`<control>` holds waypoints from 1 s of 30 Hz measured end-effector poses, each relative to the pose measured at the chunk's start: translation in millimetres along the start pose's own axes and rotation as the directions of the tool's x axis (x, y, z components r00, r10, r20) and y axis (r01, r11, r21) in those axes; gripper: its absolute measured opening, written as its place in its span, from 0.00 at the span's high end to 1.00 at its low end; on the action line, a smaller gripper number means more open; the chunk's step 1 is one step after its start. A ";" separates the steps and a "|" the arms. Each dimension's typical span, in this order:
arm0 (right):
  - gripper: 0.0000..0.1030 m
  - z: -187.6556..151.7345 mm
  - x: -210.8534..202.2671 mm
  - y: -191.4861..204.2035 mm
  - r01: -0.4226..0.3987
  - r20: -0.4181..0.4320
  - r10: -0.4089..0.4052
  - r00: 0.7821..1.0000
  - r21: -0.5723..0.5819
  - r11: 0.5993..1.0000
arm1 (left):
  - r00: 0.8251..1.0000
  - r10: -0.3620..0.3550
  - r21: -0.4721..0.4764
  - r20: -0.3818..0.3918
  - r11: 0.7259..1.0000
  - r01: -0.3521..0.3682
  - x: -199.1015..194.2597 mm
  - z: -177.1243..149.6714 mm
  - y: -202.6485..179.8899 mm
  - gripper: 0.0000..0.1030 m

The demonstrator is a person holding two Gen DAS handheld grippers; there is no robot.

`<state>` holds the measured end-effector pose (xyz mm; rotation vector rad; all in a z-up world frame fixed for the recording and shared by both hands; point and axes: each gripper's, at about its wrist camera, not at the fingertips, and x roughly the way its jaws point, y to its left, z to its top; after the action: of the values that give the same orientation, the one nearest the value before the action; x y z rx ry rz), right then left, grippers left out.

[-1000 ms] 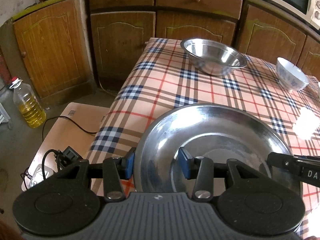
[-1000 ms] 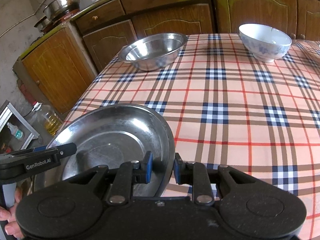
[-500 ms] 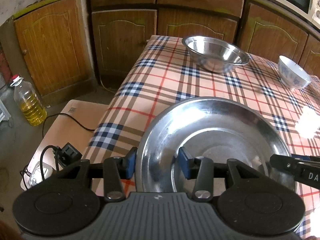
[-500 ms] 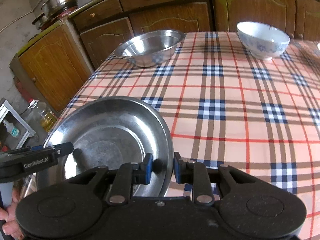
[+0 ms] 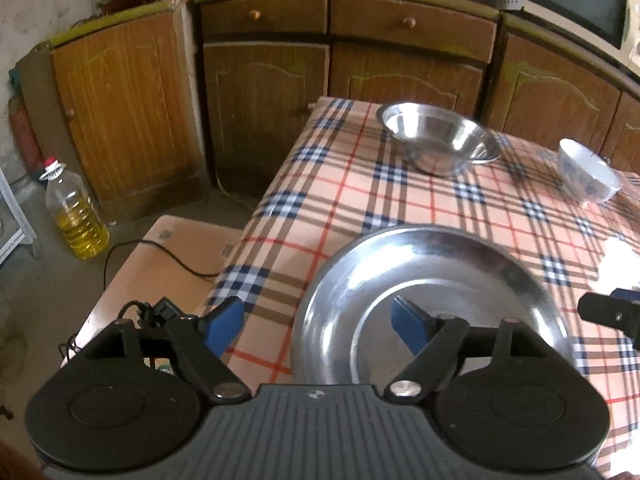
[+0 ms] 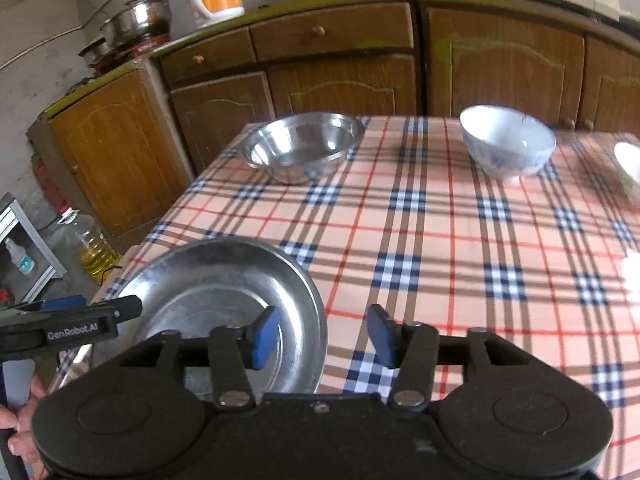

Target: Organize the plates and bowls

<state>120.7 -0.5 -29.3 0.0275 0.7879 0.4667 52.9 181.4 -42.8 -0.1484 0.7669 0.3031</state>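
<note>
1. A large steel plate [image 5: 432,300] lies on the checked tablecloth [image 5: 360,200], at the near left corner of the table; in the left wrist view it fills the lower middle, at about 5 o'clock from the picture's centre.
2. The left gripper [image 5: 318,326] has its jaws opening. Its blue pads stand well apart, one outside the plate's left rim, the other over the plate's inside, neither pressing the metal. The rim sits between them.
3. The right gripper [image 6: 324,338] is opening too. Its left pad hangs over the plate's inner slope and its right pad over the cloth, with the plate's right rim [image 6: 320,320] between them and not pinched.
4. A steel bowl [image 5: 438,142] stands upright at 12 o'clock from the plate, near the table's far edge.
5. A white bowl with blue pattern [image 5: 588,176] stands at 2 o'clock from the plate, well apart from the steel bowl.
6. At 3 o'clock in the right wrist view, part of another white dish [image 6: 628,168] shows, blurred.
7. An oil bottle [image 5: 74,216] stands on the floor at 9 o'clock in the left wrist view, in front of the wooden cabinets [image 5: 264,92].
</note>
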 end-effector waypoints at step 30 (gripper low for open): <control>0.31 102.6 -3.1 -42.1 -0.049 0.121 0.048 0.992 0.004 0.999 | 0.992 0.001 0.038 0.125 0.999 -0.006 -6.4 113.3 -47.8 0.08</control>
<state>206.0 -24.5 37.5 0.0810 0.6714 0.5038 138.7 162.1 43.4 -0.0916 0.6489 0.2979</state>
